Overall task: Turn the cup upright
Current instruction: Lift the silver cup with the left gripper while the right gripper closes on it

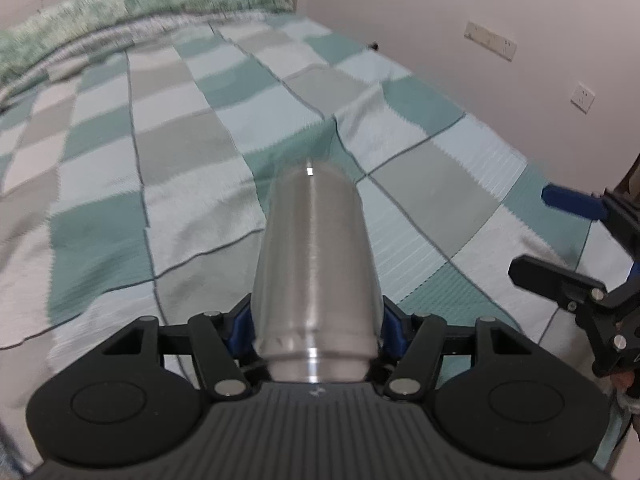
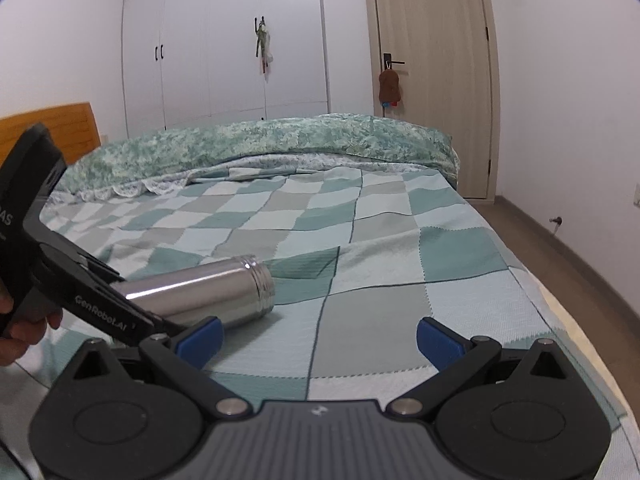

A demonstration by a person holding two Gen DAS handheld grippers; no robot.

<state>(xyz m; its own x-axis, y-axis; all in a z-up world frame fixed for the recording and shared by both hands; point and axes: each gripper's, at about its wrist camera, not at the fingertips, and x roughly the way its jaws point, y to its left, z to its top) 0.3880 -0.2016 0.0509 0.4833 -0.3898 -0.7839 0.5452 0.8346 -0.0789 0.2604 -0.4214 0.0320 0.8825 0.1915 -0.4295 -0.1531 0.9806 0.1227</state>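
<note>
Steel cup gripped by its base, lying sideways over the bed

The left gripper (image 1: 316, 328) pinched the smooth brushed-steel cup (image 1: 314, 264), its long axis running straight out from the jaws, threaded mouth pointing away, low over the soft checked bedspread (image 1: 180, 168). The right gripper (image 2: 320, 340) sat spread and empty just beside the cup.

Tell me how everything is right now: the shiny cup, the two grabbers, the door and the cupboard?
steel cup: on its side, open end away from the left gripper, over the bedspread.
left gripper: shut on the cup.
right gripper: open, holding nothing.
door: closed.
wardrobe doors: closed.
</note>
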